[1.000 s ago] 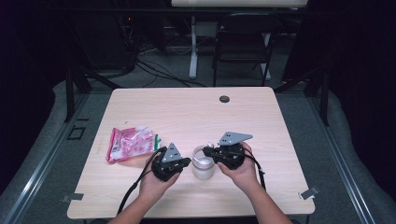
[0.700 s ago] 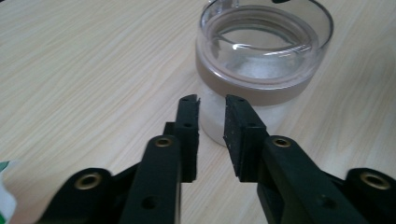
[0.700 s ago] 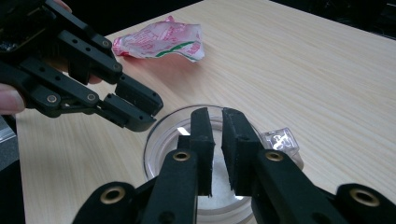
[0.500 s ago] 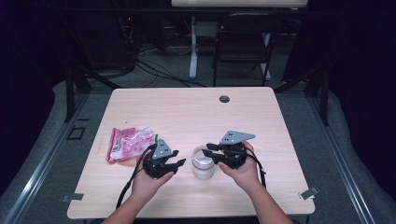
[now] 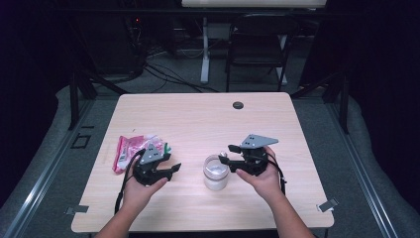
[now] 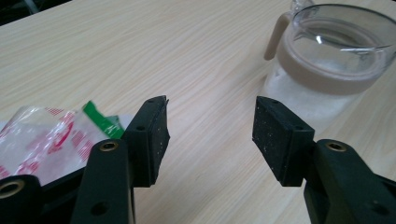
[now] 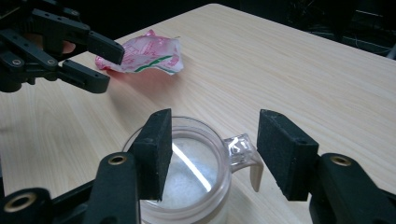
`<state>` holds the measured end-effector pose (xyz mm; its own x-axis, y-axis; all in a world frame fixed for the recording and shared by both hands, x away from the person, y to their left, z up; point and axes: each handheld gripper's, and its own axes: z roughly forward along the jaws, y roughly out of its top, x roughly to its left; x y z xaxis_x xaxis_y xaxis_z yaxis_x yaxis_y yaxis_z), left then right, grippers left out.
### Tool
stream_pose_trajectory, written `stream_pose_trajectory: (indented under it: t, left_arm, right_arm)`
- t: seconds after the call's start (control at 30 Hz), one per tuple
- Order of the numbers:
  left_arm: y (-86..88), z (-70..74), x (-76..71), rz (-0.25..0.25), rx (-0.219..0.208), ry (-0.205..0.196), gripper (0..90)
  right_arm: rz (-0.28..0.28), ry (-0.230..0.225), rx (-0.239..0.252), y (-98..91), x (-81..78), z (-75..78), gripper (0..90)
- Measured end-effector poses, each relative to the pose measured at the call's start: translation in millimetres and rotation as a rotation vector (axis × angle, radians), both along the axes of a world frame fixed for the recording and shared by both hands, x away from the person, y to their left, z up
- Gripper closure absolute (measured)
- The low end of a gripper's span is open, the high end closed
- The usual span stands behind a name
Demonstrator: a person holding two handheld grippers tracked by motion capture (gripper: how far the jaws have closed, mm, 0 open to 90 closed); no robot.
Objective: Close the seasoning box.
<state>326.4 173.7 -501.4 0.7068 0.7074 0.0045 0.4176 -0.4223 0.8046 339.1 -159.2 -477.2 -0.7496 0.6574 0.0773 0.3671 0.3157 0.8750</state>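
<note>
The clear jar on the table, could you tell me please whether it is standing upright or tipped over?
Upright. The jar stands on its base on the table, mouth facing up, white contents settled at the bottom, no lid on it.

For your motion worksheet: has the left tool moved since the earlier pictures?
Yes. The left tool has drawn away from the jar, toward the pink packet.

A crumpled pink-and-white plastic packet (image 5: 132, 148) with a green strip lies near the left edge of a light wooden table (image 5: 198, 119), while a folding chair (image 5: 257, 44) stands beyond in darkness.
</note>
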Motion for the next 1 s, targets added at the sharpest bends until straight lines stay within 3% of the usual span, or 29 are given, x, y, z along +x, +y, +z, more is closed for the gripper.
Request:
stream_pose_trajectory:
  t: [0.33, 0.43, 0.63, 0.77, 0.9, 1.0]
  left_arm:
    - [32.1, -10.2, -3.1, 0.076, 0.004, 0.006, 44.5]
    - [40.0, -13.7, -5.0, 0.104, 0.014, -0.002, 44.5]
    - [54.2, -23.0, -5.8, 0.154, -0.021, 0.006, 44.4]
    - [61.2, -28.9, -5.2, 0.179, -0.045, 0.019, 44.4]
    - [65.7, -34.0, -3.2, 0.204, -0.013, 0.026, 44.4]
    - [67.7, -37.5, -1.6, 0.211, -0.011, 0.038, 44.4]
  right_arm:
    - [-0.075, 0.022, -0.021, -17.6, 8.0, -1.2, 43.5]
    - [-0.128, 0.068, -0.027, -24.9, 12.8, -4.6, 44.9]
    - [-0.202, 0.118, -0.025, -39.3, 20.9, -12.2, 45.1]
    - [-0.26, 0.142, -0.063, -48.5, 26.4, -21.6, 45.6]
    - [-0.31, 0.185, -0.044, -56.6, 31.8, -33.0, 46.4]
    - [-0.347, 0.197, -0.068, -60.4, 34.8, -39.7, 46.4]
